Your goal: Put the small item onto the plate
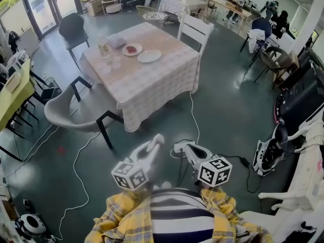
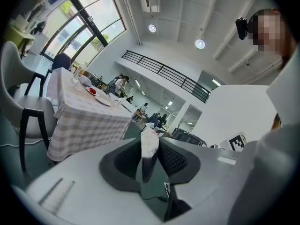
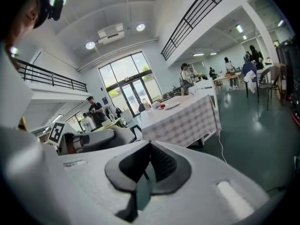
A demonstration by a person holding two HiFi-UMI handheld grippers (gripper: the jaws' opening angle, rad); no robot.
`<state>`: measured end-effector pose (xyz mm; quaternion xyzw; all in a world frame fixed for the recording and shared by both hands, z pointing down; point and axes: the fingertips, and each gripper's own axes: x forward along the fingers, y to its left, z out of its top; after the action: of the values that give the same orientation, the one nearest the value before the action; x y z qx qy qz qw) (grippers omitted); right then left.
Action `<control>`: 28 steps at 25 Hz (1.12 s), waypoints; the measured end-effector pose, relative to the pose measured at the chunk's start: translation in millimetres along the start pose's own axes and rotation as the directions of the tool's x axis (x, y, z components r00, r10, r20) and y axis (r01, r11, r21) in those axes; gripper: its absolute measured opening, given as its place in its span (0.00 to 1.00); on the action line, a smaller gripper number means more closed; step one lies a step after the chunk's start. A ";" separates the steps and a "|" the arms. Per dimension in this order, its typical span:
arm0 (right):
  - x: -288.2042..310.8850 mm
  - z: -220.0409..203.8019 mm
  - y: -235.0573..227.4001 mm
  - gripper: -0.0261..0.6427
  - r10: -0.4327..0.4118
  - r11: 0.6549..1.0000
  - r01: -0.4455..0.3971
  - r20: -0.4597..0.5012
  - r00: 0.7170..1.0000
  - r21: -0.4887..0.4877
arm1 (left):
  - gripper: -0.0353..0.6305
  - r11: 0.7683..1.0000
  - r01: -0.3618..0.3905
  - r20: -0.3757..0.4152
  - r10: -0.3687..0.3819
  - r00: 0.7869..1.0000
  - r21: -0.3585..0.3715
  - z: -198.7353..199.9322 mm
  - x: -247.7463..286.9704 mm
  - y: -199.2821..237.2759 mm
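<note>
- Out in the middle of the room, well ahead of me, stands the desk (image 1: 152,85) under a pale checked cloth that hangs down its sides
- On its far half I see an empty white plate (image 1: 149,56); just beside that is a small dish (image 1: 126,53) with the small red item (image 1: 132,49) lying in it
- A clear bottle (image 1: 104,47) stands near the dish, toward the desk's left corner
- A white chair (image 1: 195,29) sits at the far side and a grey chair (image 1: 71,108) at the near left corner
- The floor (image 1: 228,100) is dark green and glossy, and a white cable (image 1: 195,120) runs across it from under the cloth toward me
- The left claw (image 1: 158,137) is held low by my chest, well apart from the desk, with its jaws pressed together; a pale pinkish sliver shows at the tips, and I cannot tell it from the jaw itself
- The right claw (image 1: 177,147) is alongside, jaws closed pad to pad with nothing between them
- Tall windows, a railed balcony and other people at distant tables fill the hall
</note>
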<state>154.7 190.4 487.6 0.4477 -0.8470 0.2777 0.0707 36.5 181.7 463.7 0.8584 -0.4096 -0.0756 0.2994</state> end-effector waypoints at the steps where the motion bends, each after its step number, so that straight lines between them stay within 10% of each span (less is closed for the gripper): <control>1: -1.4 -0.1 -2.0 0.03 0.001 1.000 -0.001 -0.002 1.000 -0.003 | 0.21 1.000 -0.001 0.001 0.001 1.000 -0.002 -1.3 1.7 -1.6; 28: 64.8 28.2 -17.7 0.03 -0.010 1.000 0.010 -0.045 0.999 -0.004 | 0.21 1.000 -0.030 -0.019 0.030 0.999 -0.004 35.5 37.0 52.5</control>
<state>134.3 120.8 495.1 0.4453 -0.8435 0.2859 0.0920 12.8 112.5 469.5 0.8522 -0.4195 -0.0638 0.3061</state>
